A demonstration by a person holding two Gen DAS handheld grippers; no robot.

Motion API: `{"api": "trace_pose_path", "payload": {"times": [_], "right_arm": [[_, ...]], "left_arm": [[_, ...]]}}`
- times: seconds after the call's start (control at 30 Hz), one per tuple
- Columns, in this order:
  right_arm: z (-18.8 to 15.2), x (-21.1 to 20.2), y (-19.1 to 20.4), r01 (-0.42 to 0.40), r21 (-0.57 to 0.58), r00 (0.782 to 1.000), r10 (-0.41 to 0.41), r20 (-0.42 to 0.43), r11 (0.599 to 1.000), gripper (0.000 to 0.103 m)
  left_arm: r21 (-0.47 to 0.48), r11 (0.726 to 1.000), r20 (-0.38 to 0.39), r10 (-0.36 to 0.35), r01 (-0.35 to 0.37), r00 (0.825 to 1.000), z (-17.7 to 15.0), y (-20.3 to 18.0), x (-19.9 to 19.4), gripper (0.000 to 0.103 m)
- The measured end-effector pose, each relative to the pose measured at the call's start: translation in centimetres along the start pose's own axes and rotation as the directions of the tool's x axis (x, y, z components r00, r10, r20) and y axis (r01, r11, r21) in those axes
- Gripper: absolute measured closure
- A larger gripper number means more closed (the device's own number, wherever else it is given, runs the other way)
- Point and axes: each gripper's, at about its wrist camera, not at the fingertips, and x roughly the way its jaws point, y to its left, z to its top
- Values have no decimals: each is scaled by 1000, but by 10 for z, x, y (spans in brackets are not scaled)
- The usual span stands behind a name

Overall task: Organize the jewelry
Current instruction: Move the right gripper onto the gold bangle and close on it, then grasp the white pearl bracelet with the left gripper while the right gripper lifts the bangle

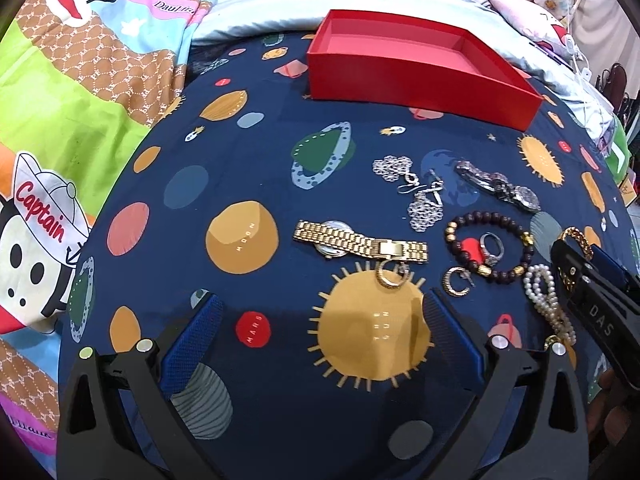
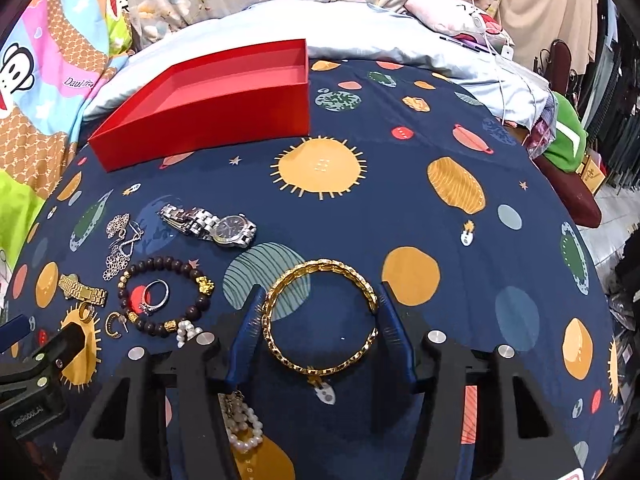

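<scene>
Blue-padded fingers of the right gripper [image 2: 320,320] sit closest to the lens in the right wrist view, one on each side of a gold chain bangle [image 2: 320,320] that lies flat on the navy planet-print sheet [image 2: 400,208]. Both pads touch the bangle's outer edge, so the jaws are clamped on it across its width. A pearl bracelet [image 2: 244,424] lies beneath the gripper's left finger, nearer the camera than the bangle.

Taking the bangle as the landmark: to its left lies a dark beaded bracelet [image 2: 164,296] with gold charms, and a silver ring [image 2: 154,296] rests inside that loop. Left of the beads lie a small gold hoop earring [image 2: 114,324] and a gold watch [image 2: 82,290]. Beyond the bangle and to the left lies a silver watch [image 2: 212,226], with silver filigree earrings [image 2: 120,248] further left of it. Well beyond the bangle, far and left, stands an open red box [image 2: 200,100], with nothing visible inside it.

In the left wrist view the left gripper [image 1: 320,328] hovers over a printed sun on the sheet, its jaws spread wide with nothing between them. It sits well to the left of the bangle [image 1: 576,238], which shows there only as a gold arc at the right gripper's tip [image 1: 576,256]. A second gold hoop [image 1: 390,276] lies just off the gold watch's [image 1: 360,240] clasp.
</scene>
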Motion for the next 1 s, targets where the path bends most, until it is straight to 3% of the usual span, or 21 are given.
{"api": "trace_pose_path", "payload": {"times": [0.27, 0.53, 0.8, 0.97, 1.0], "right_arm": [[-7, -13, -25, -4, 47, 1000, 4, -4, 999, 48], [-17, -45, -58, 52, 87, 999, -52, 3, 995, 48], [-30, -54, -81, 44, 138, 999, -42, -21, 989, 48], [-32, -51, -84, 24, 150, 999, -20, -30, 988, 48], [-32, -50, -83, 19, 149, 999, -15, -31, 989, 48]], "left_arm": [[27, 997, -5, -70, 70, 998, -7, -29, -13, 5], [83, 987, -11, -135, 135, 991, -6, -84, -19, 5], [119, 990, -43, -71, 76, 997, -5, -123, -2, 6], [128, 987, -49, -87, 93, 995, -10, -125, -1, 22], [132, 987, -42, -88, 92, 995, -11, -126, -3, 30]]}}
